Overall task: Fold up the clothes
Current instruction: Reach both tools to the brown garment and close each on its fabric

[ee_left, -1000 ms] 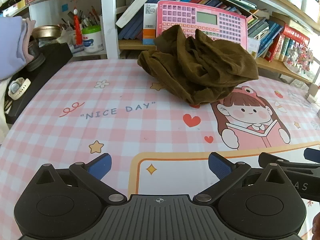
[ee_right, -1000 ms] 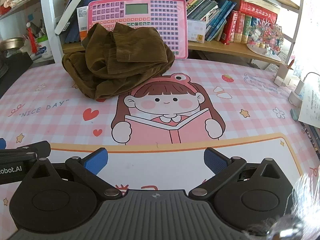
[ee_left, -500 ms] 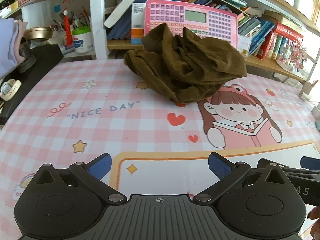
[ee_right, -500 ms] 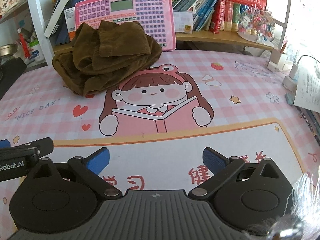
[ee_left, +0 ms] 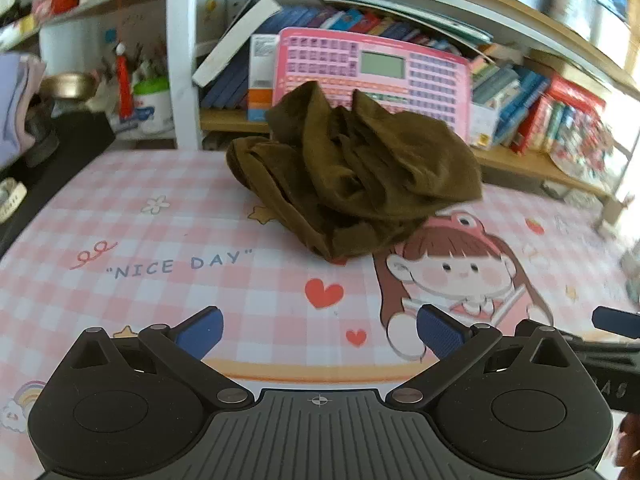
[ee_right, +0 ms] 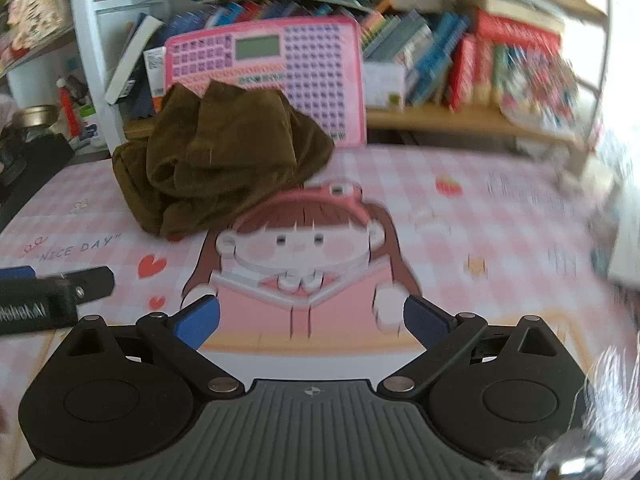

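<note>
A crumpled dark brown garment (ee_left: 352, 176) lies in a heap at the back of the pink checked table mat (ee_left: 168, 208); it also shows in the right wrist view (ee_right: 220, 164). My left gripper (ee_left: 319, 334) is open and empty, over the mat well short of the garment. My right gripper (ee_right: 311, 322) is open and empty, over the cartoon girl print (ee_right: 300, 256), short of the garment. The left gripper's finger shows at the left of the right wrist view (ee_right: 56, 284); the right gripper's finger shows at the right edge of the left wrist view (ee_left: 612, 322).
A pink toy keyboard (ee_left: 372, 72) leans on the bookshelf behind the garment, with books (ee_left: 520, 96) on the shelf. A black object (ee_left: 60, 148) and a pen cup (ee_left: 148, 100) stand at the left. Papers (ee_right: 624, 224) lie at the mat's right edge.
Both grippers have moved forward towards the garment, which now looks larger and nearer. Both stay open. The garment has not moved.
</note>
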